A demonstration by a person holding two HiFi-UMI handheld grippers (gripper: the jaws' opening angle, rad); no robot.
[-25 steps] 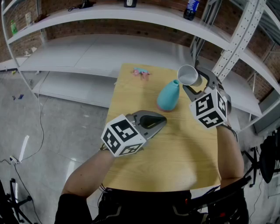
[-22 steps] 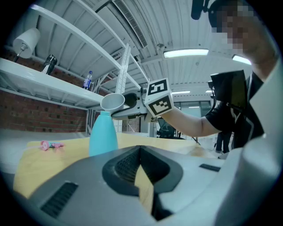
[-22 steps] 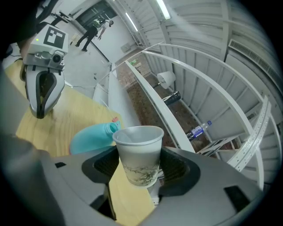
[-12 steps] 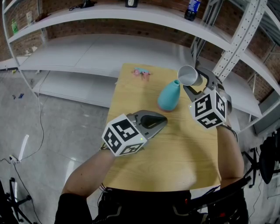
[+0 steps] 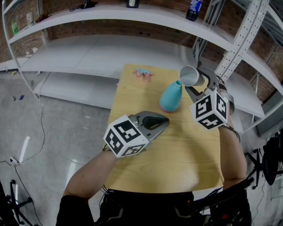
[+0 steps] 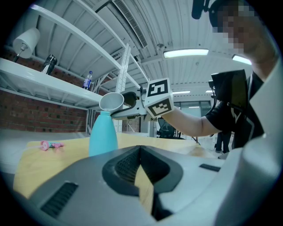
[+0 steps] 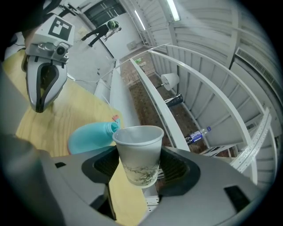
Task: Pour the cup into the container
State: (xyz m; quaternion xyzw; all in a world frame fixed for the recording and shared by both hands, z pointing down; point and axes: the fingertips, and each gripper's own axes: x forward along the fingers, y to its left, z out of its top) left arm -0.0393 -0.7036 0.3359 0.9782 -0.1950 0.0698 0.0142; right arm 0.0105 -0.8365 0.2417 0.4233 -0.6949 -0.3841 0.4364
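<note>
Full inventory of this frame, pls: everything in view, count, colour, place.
table: 1, light wood, centre
container: 1, teal, upright on the table's far half
cup: 1, white with leaf print, tipped at the container's mouth
pink item: 1, pink, table's far edge
shelving: 1 unit, white, behind the table
bottle: 1, dark with blue label, top shelf
paper roll: 1, white, top shelf
left tongs: shut, empty, over the table
right tongs: shut on the cup
</note>
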